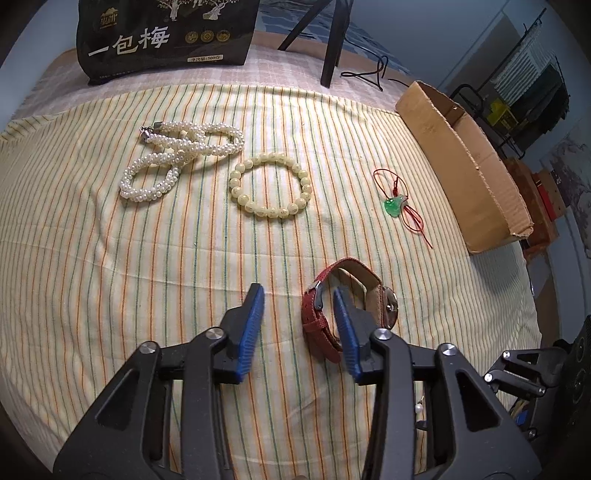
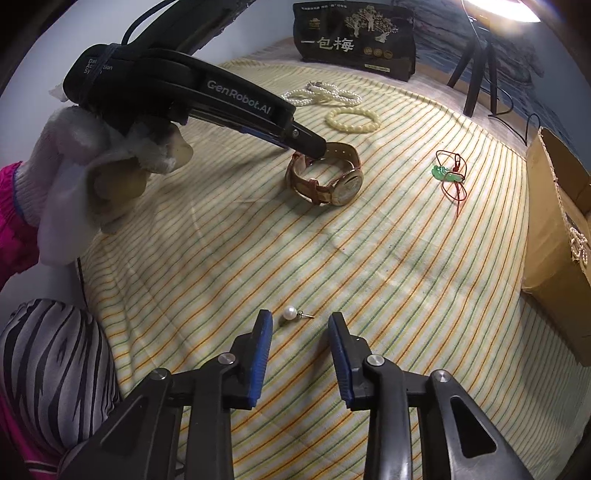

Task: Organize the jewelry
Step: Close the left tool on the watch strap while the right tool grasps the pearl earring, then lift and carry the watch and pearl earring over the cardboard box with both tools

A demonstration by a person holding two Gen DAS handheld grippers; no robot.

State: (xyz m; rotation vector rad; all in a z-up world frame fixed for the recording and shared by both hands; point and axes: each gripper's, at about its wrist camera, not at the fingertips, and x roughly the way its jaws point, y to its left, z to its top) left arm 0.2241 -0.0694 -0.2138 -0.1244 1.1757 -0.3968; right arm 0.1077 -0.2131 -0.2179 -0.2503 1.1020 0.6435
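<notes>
A red-strapped watch (image 1: 325,314) stands on its side on the striped cloth. My left gripper (image 1: 297,295) is open, its right finger inside the strap loop and its left finger outside it. The watch (image 2: 332,177) and the left gripper's tip (image 2: 314,149) also show in the right wrist view. My right gripper (image 2: 300,319) is open, with a pearl earring (image 2: 291,314) lying between its fingertips. A white pearl necklace (image 1: 177,158), a cream bead bracelet (image 1: 271,186) and a green pendant on red cord (image 1: 397,205) lie farther back.
A cardboard box (image 1: 465,162) lies along the right edge of the cloth; in the right wrist view (image 2: 554,236) pearls hang on its rim. A black snack bag (image 1: 166,33) and tripod legs (image 1: 332,40) stand at the back.
</notes>
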